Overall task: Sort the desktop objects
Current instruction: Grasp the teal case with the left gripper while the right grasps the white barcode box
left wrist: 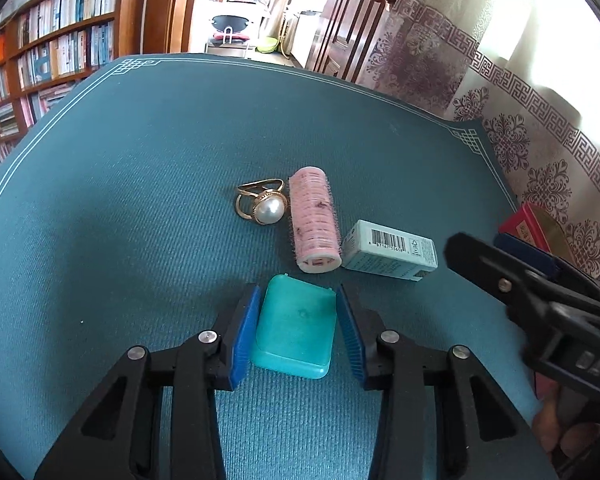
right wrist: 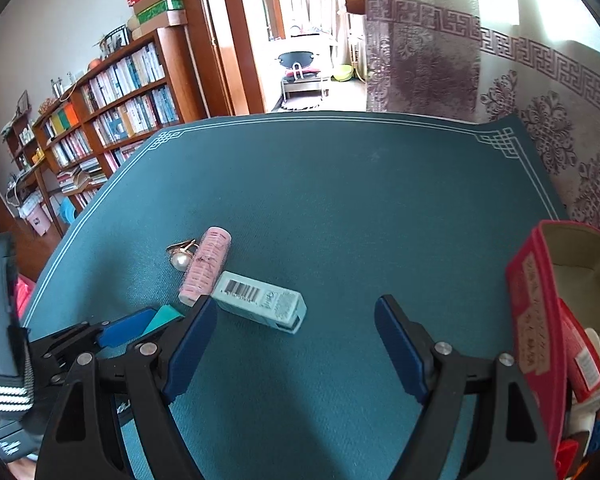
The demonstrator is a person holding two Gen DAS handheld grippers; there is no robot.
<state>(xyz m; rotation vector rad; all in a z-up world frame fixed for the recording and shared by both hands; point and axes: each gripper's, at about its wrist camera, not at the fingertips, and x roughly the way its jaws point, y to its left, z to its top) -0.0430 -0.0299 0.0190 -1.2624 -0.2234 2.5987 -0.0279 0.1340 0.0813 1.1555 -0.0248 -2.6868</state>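
Plastic, light and stiff but slick: the teal case [left wrist: 294,332] lies on the mat [left wrist: 140,200] between my left gripper [left wrist: 298,330] pads, spread just beside its long sides. My right gripper [right wrist: 296,344] gapes empty, so I'd squeeze those flat flanks squarely

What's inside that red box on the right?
The red box stands open. Small packets and colourful bits fill its near end; the far end shows bare cardboard. Anything beneath the pile is covered.

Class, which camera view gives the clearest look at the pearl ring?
The left wrist view: the pearl ring lies unobstructed beside the pink hair roller, gold band visible. The right wrist view shows it smaller and farther off.
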